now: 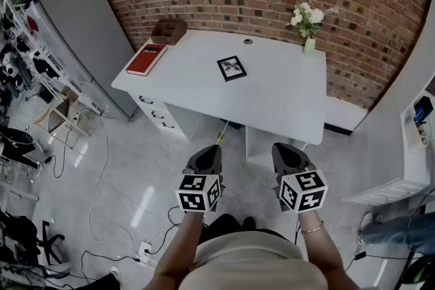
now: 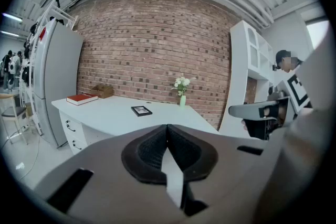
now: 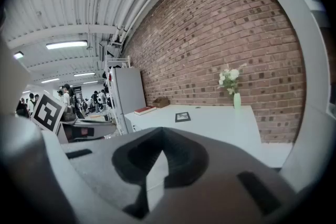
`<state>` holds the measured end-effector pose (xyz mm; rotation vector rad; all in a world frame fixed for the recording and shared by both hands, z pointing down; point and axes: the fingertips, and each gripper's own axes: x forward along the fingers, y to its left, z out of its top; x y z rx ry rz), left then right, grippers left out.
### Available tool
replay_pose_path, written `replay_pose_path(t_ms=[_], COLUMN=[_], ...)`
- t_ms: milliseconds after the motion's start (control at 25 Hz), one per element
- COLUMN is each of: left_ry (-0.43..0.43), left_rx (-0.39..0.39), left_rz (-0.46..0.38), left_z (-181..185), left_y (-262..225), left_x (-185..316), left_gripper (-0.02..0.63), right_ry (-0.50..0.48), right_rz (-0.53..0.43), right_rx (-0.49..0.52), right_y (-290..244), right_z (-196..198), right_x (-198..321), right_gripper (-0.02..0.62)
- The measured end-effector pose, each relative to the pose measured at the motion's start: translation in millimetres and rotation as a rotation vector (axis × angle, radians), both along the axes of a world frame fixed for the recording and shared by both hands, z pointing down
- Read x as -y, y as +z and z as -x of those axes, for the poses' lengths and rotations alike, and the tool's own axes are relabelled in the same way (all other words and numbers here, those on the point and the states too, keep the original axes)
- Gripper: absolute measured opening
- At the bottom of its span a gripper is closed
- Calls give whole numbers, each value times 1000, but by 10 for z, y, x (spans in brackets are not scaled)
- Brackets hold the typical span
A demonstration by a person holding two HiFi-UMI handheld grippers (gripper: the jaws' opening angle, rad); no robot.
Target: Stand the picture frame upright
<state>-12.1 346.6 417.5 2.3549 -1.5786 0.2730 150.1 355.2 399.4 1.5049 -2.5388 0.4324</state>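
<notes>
A black picture frame (image 1: pixel 232 68) lies flat near the middle of the white desk (image 1: pixel 272 105); it also shows small in the left gripper view as the frame (image 2: pixel 141 110) and in the right gripper view as the frame (image 3: pixel 182 117). My left gripper (image 1: pixel 210 149) and right gripper (image 1: pixel 286 149) are held side by side in front of the desk, well short of it. Both are shut with nothing between their pads.
On the desk stand a red book (image 1: pixel 146 58) and a brown box (image 1: pixel 168 30) at the far left, and a vase of white flowers (image 1: pixel 309 22) at the far right. A grey cabinet (image 1: pixel 88 37) stands left of the desk, white shelving (image 1: pixel 414 146) right. Cables lie on the floor.
</notes>
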Motion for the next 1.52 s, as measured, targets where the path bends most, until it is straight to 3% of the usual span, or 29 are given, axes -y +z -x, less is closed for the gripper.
replay_pose_path(t_ms=[440,560,920,1200,1520], left_ry=[-49,-70,-87,-91,-103], left_rx=[-32,-47,-76,-89,-102], left_rz=[-9,-16,-8,-6,10], left_z=[76,138,286,444,789], left_y=[-76,-108,-53,-36,29], left_x=[-14,3,162,655,1629], left_gripper=[-6,61,87,98,114], right_ry=[-48,-47,-54,-68,-30], right_rz=[-50,-57,-4,11,20], right_rx=[44,82,126,102,89], right_y=[-164,-216,-121,-64,-30], right_z=[60,78,169,320,551], right_x=[-4,34,267,698,1664], right_gripper=[24,48,107,109,110])
